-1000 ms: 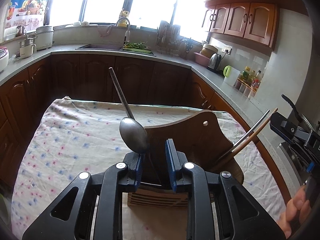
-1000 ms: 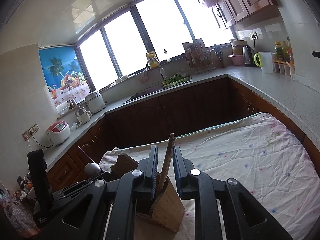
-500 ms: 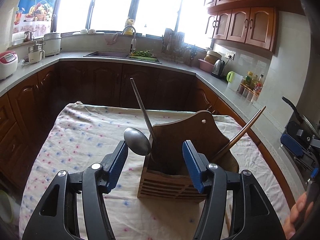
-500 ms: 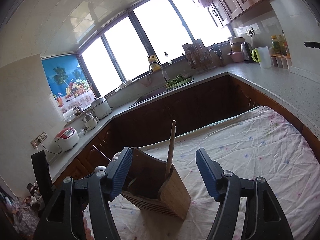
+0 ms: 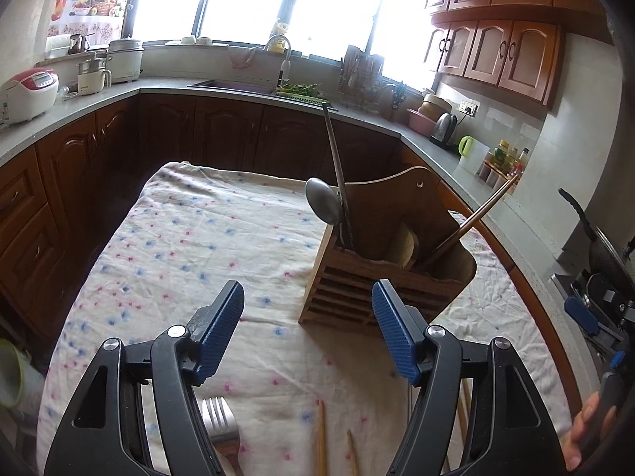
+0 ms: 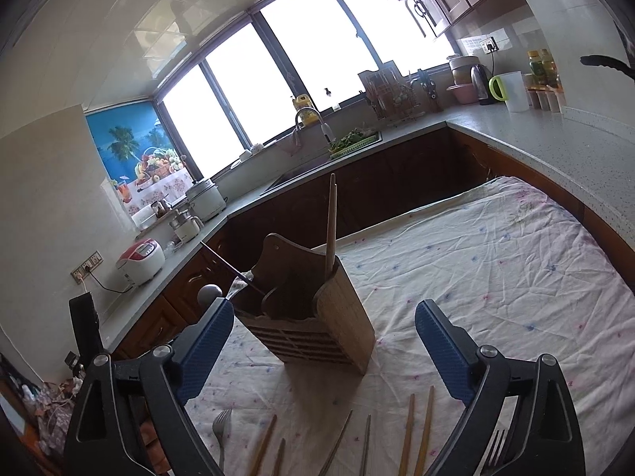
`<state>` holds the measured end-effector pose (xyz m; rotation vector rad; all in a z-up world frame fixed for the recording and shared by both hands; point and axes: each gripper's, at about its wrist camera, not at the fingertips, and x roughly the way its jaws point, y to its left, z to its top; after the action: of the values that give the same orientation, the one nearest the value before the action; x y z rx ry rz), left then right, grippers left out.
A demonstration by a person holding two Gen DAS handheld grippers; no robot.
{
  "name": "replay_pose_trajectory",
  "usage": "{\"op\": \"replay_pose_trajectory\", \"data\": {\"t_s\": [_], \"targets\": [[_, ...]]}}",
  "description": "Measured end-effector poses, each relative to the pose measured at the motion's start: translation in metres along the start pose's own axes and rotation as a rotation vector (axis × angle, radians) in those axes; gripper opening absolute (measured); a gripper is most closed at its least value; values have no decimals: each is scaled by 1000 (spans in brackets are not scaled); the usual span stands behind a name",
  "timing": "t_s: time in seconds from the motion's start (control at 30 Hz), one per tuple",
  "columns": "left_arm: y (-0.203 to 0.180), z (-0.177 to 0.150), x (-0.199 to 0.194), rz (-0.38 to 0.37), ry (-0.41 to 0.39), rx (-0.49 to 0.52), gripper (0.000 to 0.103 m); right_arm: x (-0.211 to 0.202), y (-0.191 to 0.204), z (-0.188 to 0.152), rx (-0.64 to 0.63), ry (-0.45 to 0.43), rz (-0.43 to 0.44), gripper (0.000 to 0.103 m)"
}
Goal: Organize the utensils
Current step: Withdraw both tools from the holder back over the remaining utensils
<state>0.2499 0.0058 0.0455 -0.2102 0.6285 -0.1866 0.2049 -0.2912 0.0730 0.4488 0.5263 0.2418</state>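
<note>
Tool (image 5: pixel 307 331) opening, empty; fork (image 5: pixel 219 420) half-hidden.

Bright daylight pours through the windows (image 5: pixel 254 0) above the sink (image 5: pixel 234 86). Grey counters (image 5: pixel 79 109) on dark wood cabinets (image 5: pixel 222 135) curve away on both sides of the sink, with lighter wall cupboards (image 5: pixel 500 55) to its right and a fruit poster (image 6: pixel 135 158) to its left.

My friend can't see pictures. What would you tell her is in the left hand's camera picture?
A wooden utensil holder stands on a flowery tablecloth, with a metal spoon and a wooden stick poking out. The left gripper is in front of it, jaws opening, nothing between them. A fork and chopsticks lie nearer on the cloth.
</note>
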Motion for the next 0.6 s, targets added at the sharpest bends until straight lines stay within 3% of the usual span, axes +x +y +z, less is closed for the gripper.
{"op": "replay_pose_trajectory", "data": {"t_s": [0.37,0.6], "targets": [[18,-49,-37,19,53,-63,75,-23,-3,-47,-48,77,-57,101],[19,-76,-48,28,102,-53,76,-32,-9,-73,-47,128,-77,101]]}}
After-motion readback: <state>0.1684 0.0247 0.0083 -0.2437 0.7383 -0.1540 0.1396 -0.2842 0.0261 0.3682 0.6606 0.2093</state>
